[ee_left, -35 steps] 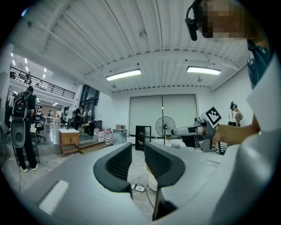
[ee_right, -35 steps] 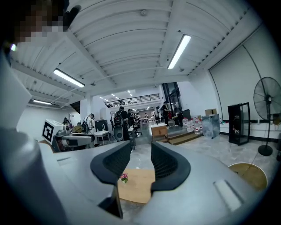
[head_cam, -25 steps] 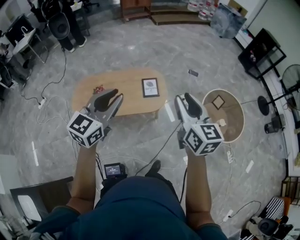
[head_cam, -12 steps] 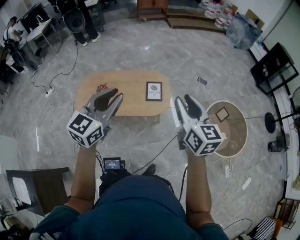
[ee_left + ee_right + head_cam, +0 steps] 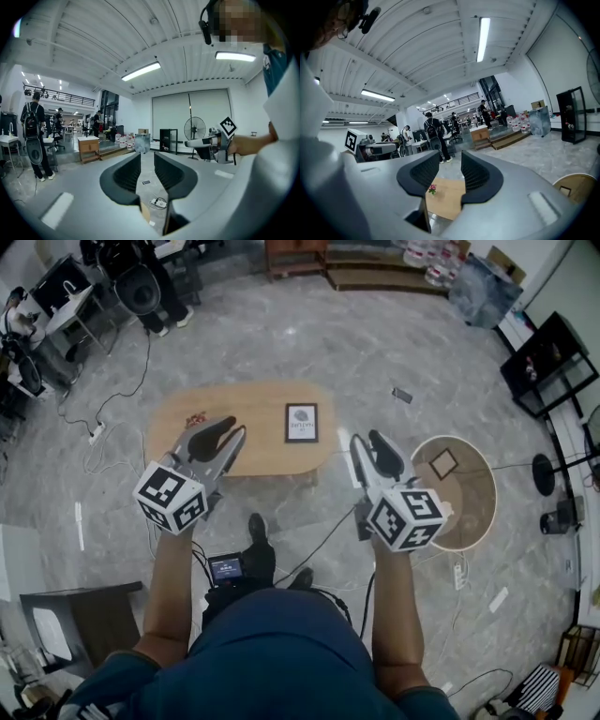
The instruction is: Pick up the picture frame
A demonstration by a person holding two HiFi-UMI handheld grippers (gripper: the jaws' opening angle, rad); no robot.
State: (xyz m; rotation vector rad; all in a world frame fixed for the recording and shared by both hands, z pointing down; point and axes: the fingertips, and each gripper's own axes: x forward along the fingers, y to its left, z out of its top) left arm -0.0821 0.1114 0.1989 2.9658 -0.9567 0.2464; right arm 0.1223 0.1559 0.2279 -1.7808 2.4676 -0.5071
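Observation:
The picture frame (image 5: 301, 423), dark-edged with a white mat, lies flat on the right part of a low oval wooden table (image 5: 253, 448). My left gripper (image 5: 234, 427) hovers over the table's left half, well left of the frame. My right gripper (image 5: 365, 435) is held off the table's right end, right of the frame. Both are held above the table and grip nothing. In the left gripper view the left gripper (image 5: 147, 157) shows a narrow gap with floor behind it. The right gripper (image 5: 450, 157) also has a narrow gap, with the table (image 5: 445, 199) below.
A small red flower sprig (image 5: 196, 418) lies at the table's left end. A round wooden table (image 5: 473, 498) carrying a small frame (image 5: 442, 464) stands to the right. Cables (image 5: 319, 535) trail across the grey floor. A dark chair (image 5: 70, 620) sits at the lower left.
The person has stepped forward, one foot now showing below the table. The table and frame have shifted slightly in the head view. Both grippers keep the same pose and gap.

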